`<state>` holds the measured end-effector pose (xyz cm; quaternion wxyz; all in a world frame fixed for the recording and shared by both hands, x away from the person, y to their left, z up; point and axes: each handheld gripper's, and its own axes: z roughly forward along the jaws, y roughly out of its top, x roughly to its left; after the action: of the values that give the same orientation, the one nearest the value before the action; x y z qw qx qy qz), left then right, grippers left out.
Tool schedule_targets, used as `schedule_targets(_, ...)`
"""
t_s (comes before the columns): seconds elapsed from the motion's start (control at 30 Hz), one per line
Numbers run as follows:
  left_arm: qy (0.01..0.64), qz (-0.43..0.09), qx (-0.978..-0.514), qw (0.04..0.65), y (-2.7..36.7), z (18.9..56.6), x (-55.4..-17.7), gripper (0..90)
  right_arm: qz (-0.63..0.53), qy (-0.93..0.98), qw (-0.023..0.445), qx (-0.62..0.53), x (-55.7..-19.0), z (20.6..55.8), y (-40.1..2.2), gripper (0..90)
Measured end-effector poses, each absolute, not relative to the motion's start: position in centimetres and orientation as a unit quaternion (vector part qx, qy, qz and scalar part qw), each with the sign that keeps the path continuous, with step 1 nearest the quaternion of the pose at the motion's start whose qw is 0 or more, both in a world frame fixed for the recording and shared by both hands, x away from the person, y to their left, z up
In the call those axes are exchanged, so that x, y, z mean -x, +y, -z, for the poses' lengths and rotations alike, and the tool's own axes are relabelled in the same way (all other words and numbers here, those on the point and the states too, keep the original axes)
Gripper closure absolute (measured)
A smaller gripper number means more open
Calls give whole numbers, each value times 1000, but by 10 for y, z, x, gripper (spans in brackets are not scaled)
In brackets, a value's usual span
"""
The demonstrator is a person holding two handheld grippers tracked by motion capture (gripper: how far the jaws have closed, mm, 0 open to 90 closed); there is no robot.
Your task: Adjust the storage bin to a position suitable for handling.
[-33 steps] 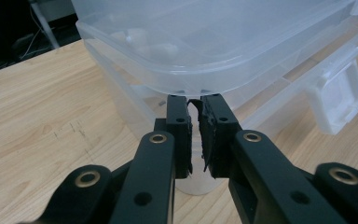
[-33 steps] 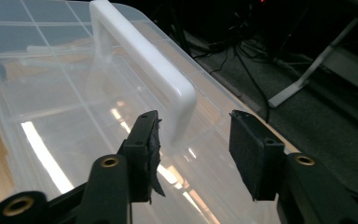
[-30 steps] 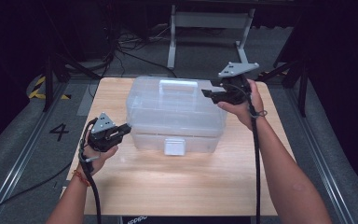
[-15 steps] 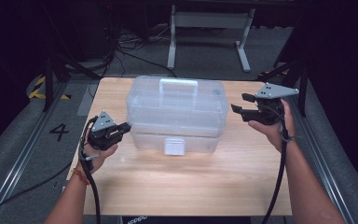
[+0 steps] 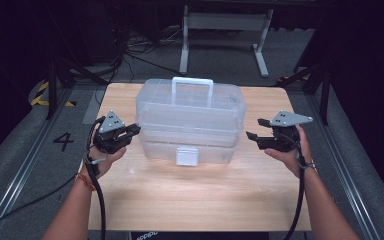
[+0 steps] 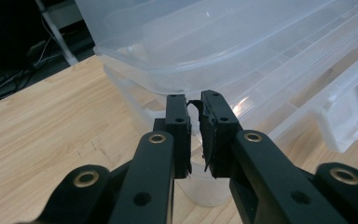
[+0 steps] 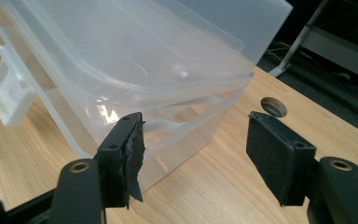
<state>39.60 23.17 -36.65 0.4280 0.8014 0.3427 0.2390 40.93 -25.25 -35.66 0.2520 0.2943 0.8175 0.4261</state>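
Right gripper [image 5: 254, 129] has come down from beside the lid to table level off the right end of the clear plastic storage box [image 5: 190, 120]; left gripper [image 5: 135, 130] unchanged at the left end. High view: box sits mid-table [image 5: 195, 200], white handle [image 5: 192, 82] on top, front latch [image 5: 187, 156] closed; floor marking "4" [image 5: 63, 141]. Left gripper view: jaws nearly together on a small clear tab [image 6: 194, 108] at the box's end. Right gripper view: jaws have just been opening, nothing between them, box corner just beside the left pad [image 7: 133, 154]; round hole [image 7: 273, 107] in tabletop.
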Motion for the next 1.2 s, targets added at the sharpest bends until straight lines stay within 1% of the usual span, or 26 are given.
schedule_targets(0.3,340,-236,-802,430,232,365,-398,815,-428,814,259,-296,-420,367,-236,375)
schedule_targets(0.43,334,-246,-805,423,230,364,-397,796,-434,807,271,-295,-422,369,-234,375)
schedule_targets(0.63,335,-245,-798,437,233,363,-395,763,-452,793,274,-302,-423,370,-234,380)
schedule_targets(0.83,338,-251,-801,426,236,368,-390,686,-471,779,284,-302,-423,366,-234,407)
schedule_targets(1.07,329,-251,-803,429,243,368,-379,610,-478,769,295,-306,-425,359,-233,420)
schedule_targets(1.13,332,-258,-806,417,243,368,-377,552,-481,767,295,-306,-426,358,-233,425)
schedule_targets(1.2,329,-256,-810,412,244,370,-373,533,-482,766,294,-309,-428,357,-233,426)
